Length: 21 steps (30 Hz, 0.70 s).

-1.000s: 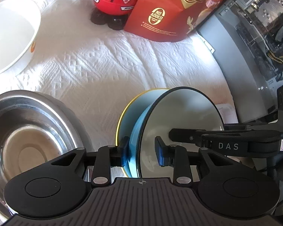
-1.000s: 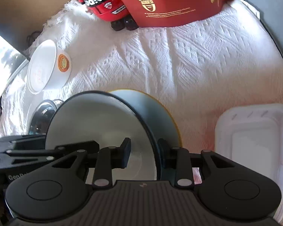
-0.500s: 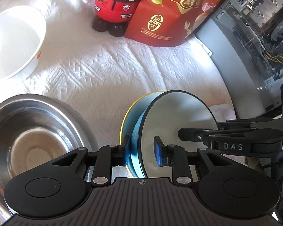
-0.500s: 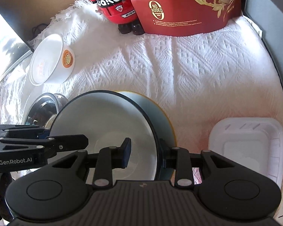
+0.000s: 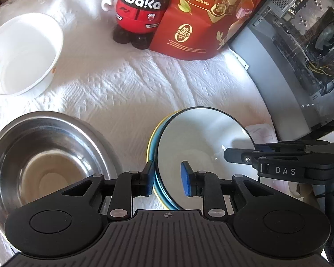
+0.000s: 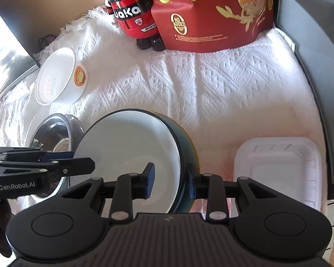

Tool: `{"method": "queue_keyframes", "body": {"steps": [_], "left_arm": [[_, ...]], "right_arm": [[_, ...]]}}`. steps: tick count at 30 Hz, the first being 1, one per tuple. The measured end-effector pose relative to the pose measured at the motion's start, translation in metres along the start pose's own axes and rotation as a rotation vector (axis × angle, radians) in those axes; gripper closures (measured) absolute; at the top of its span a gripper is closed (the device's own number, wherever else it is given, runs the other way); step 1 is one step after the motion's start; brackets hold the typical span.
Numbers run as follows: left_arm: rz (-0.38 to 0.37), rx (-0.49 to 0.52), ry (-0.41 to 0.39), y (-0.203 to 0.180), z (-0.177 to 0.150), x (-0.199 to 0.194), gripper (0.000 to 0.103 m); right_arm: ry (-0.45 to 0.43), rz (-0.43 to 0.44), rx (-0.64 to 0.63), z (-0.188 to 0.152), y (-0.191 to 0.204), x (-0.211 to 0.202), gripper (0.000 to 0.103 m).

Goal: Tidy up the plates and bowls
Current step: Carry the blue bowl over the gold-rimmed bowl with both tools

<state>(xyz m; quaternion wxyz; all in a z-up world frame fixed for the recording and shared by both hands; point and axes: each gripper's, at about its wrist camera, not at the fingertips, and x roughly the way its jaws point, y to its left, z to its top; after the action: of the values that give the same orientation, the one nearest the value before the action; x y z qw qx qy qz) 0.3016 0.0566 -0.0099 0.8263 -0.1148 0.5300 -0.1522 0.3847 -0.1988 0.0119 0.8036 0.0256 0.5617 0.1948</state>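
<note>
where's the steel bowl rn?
Steel bowl sits low-left in the left wrist view, on the white cloth, left of the stacked plates.

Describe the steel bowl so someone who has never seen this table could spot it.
Start at the red egg bag standing on the white cloth. Come forward and left, past the white plastic bowl. The steel bowl is the only shiny metal dish.

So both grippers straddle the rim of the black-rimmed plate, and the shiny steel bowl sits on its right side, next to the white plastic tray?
Not quite. The steel bowl sits left of the black-rimmed plate, as the right wrist view shows; only the white plastic tray is on the right. The left gripper and right gripper do straddle the plate's rim.
</note>
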Motion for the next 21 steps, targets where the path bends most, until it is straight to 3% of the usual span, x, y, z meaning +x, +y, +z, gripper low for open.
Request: {"method": "queue_keyframes", "body": {"steps": [17, 21], "left_arm": [[0.058, 0.029, -0.041, 0.003, 0.0, -0.008, 0.076], [0.08, 0.074, -0.043, -0.004, 0.004, 0.001, 0.076]], "right_arm": [[-0.084, -0.032, 0.01, -0.014, -0.005, -0.021, 0.072], [-0.075, -0.016, 0.05, -0.017, -0.014, -0.018, 0.062]]}}
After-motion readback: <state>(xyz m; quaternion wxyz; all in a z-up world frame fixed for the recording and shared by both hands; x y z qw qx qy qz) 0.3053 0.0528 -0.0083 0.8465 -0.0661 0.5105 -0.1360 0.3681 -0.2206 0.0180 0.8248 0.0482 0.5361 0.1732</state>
